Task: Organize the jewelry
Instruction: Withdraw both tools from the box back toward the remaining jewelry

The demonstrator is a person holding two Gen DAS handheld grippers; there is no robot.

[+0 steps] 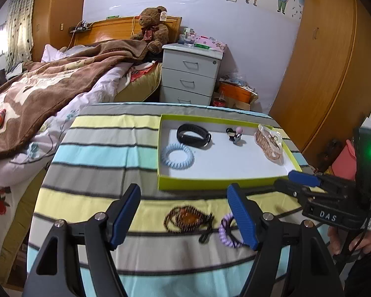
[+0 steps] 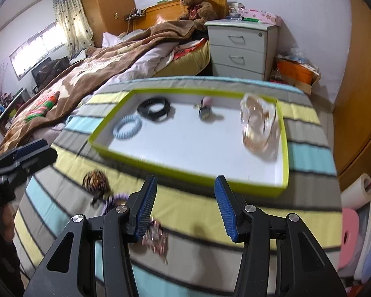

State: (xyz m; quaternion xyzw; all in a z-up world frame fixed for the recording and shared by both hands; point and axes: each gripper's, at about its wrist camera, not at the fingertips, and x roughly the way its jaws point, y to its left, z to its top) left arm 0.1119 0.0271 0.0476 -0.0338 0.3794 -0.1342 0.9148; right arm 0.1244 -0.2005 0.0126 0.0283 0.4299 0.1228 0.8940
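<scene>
Jewelry tray (image 2: 283,148) — blurred; right tongs' (image 2: 185,208) glittery piece (image 2: 155,235) indistinct.

On the table (image 1: 99,153), a tray (image 1: 210,182) toward the far right; inside it, a wristband (image 1: 194,136) at back left, a coil hair tie (image 1: 176,156) just before it, a small figure (image 1: 236,137) mid-back, a clip (image 1: 269,143) against the right wall. Before the tray, a netted hair piece (image 1: 188,219) left of a second coil tie (image 1: 226,231), touching; nearer still, possibly a beaded item (image 2: 157,237), too blurred to tell.
</scene>
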